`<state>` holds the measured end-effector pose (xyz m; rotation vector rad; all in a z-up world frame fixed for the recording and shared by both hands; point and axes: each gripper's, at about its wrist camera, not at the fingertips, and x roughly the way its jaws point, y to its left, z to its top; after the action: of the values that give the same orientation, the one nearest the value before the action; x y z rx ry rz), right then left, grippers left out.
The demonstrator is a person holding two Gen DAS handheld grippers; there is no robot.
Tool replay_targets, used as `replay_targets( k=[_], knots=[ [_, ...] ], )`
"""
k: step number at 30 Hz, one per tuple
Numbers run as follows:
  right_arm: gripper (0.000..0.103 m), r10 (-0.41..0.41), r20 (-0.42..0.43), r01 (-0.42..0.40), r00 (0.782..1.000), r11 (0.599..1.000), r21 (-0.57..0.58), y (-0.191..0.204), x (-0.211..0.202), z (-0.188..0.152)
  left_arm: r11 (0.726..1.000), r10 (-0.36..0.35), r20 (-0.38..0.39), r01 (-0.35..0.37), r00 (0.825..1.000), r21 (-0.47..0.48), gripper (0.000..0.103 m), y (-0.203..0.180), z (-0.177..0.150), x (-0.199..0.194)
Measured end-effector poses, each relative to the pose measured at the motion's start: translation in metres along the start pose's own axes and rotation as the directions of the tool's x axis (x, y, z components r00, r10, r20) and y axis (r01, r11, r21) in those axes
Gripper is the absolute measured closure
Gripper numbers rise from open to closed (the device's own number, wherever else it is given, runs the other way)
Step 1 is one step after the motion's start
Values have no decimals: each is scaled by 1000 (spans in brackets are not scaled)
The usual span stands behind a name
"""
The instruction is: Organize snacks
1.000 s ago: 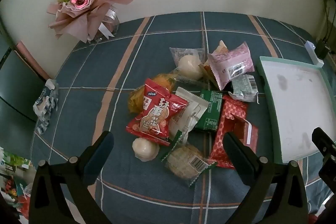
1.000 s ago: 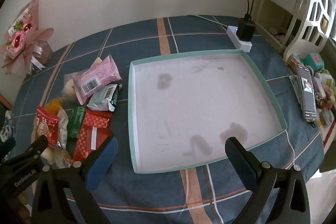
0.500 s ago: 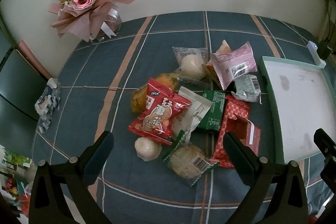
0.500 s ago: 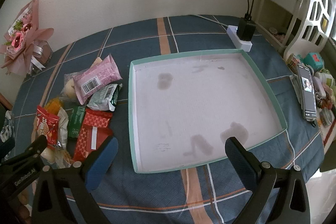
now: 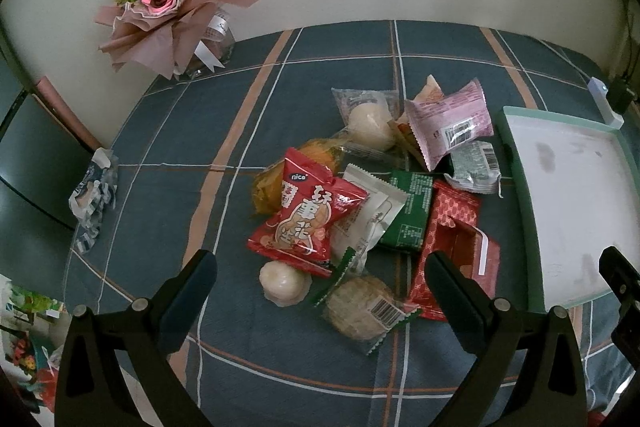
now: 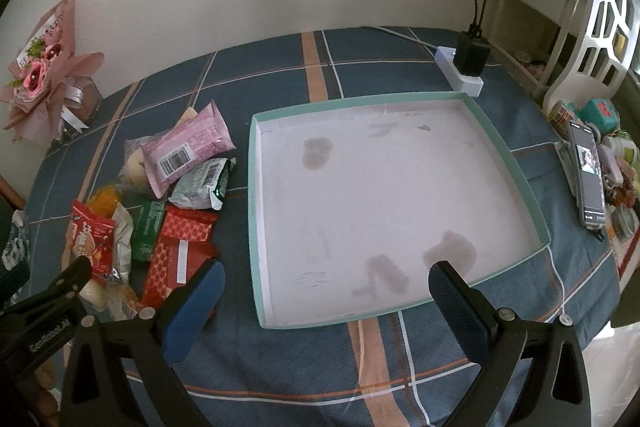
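Left tool spread, empty, has eased back slightly from snack pile; right tool spread, unmoved over empty tray. No pick yet.

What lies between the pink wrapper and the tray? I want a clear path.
Only bare tablecloth separates the pink wrapper from the tray, shown in the right wrist view; the silver-green packet sits just below that gap.

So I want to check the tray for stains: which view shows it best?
The right wrist view: the whole tray is visible, rim and stained floor. The left wrist view catches only part of it, at the right edge.
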<state>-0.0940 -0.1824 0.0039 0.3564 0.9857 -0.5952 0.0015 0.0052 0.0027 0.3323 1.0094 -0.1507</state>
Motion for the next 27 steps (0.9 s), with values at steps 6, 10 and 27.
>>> replay_targets(
  k=[6, 10, 27],
  knots=[
    [0, -1, 0, 1, 1000, 1000, 0, 1, 0, 0, 1000, 10, -5, -10, 1000, 0, 0, -2, 1, 1],
    [0, 0, 0, 0, 1000, 1000, 1, 1, 0, 0, 1000, 9, -4, -9, 1000, 1, 0, -2, 1, 1],
    [0, 1, -1, -1, 1000, 1000, 1, 1, 0, -1, 1000, 11, -5, -11, 1000, 2, 0, 0, 0, 1]
  ],
)
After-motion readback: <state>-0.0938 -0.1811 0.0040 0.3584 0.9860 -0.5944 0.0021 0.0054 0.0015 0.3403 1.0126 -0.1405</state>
